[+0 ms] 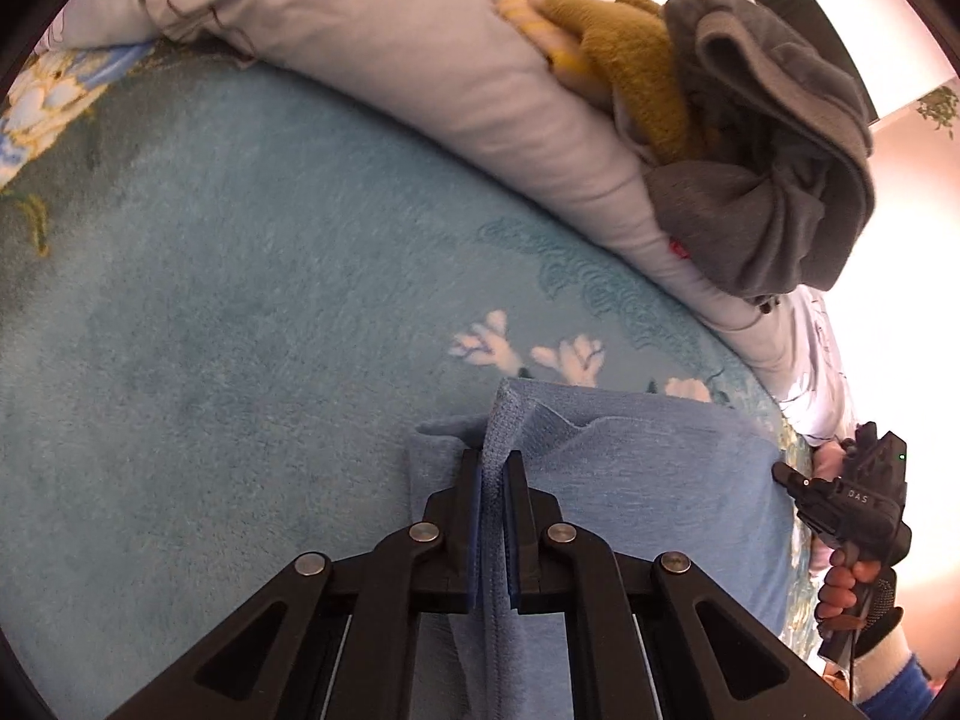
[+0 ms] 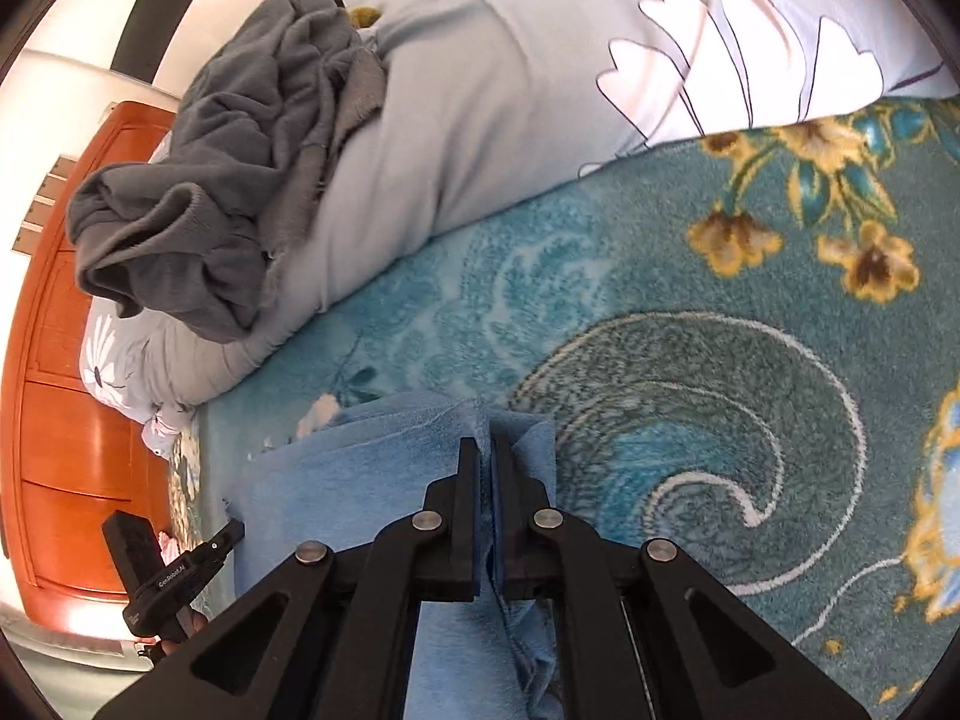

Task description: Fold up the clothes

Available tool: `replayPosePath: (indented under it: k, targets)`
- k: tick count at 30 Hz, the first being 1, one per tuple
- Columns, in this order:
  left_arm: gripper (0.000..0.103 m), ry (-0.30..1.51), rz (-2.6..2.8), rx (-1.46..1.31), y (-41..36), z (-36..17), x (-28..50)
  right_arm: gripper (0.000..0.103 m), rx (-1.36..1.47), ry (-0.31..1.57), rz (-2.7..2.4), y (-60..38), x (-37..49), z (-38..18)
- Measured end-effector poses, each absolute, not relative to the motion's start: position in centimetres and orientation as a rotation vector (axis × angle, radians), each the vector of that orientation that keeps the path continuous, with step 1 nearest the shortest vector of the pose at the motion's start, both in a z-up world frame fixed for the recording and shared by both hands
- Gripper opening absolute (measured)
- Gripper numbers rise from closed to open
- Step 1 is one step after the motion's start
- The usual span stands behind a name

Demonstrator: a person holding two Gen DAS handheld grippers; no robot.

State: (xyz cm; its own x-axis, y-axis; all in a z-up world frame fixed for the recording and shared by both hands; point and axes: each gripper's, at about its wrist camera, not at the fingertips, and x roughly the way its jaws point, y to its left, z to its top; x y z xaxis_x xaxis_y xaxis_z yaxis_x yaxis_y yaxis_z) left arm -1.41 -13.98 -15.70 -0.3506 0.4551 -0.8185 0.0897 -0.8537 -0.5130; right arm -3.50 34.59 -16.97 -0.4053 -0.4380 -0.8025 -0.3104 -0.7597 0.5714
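Where tool (image 1: 493, 480) pinches: blue cloth (image 1: 660, 480).

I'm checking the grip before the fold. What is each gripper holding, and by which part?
Both hold the blue cloth: the left gripper pinches a raised ridge at its far left corner, the right gripper its far right edge.

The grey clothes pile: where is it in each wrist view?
Left wrist: grey clothes pile upper right, on the rolled quilt.
Right wrist: upper left, on the same quilt.
Shared landmark: the blue garment, which both views show at bottom centre.
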Motion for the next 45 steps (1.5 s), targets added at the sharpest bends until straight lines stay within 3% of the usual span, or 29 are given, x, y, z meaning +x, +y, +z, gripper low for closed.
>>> replayPosePath:
  k: [13, 16, 20, 28, 35, 37, 38, 42, 43, 45]
  targets:
    - [0.01, -0.741, 2.281, -1.664, -14.2, -14.4, -1.3, 0.005, 1.682, -1.027, -2.337, 34.2, -3.1, -16.1]
    - [0.019, -0.723, 2.312, -1.685, -14.6, -13.1, -0.7, 0.007, 1.676, -1.017, -2.365, 34.4, -2.2, -14.9]
    - [0.039, -0.757, 2.368, -1.659, -15.8, -11.5, 0.7, 0.022, 1.635, -0.986, -2.392, 34.7, -1.4, -13.2]
    - [0.05, -0.699, 2.315, -1.708, -14.6, -12.6, -1.4, 0.026, 1.706, -0.922, -2.37, 33.7, -2.7, -13.8]
    - [0.048, -0.645, 2.284, -1.697, -13.5, -14.1, -2.4, 0.026, 1.736, -0.948, -2.319, 33.4, -2.8, -15.6]
    - [0.047, -0.646, 2.292, -1.672, -13.6, -14.1, -2.1, 0.018, 1.709, -0.956, -2.305, 33.3, -2.6, -15.5]
    - [0.04, -0.651, 2.297, -1.655, -13.7, -14.1, -1.9, 0.008, 1.694, -0.961, -2.298, 33.2, -2.5, -15.5]
    - [0.022, -0.642, 2.324, -1.593, -13.7, -13.2, -1.4, 0.004, 1.646, -1.011, -2.3, 33.5, -1.9, -14.5]
    - [0.012, -0.633, 2.315, -1.586, -13.5, -13.0, -1.3, 0.004, 1.632, -1.025, -2.301, 33.6, -1.7, -14.2]
    - [0.01, -0.617, 2.288, -1.585, -13.1, -12.6, -1.2, 0.003, 1.597, -1.047, -2.296, 33.7, -1.1, -13.3]
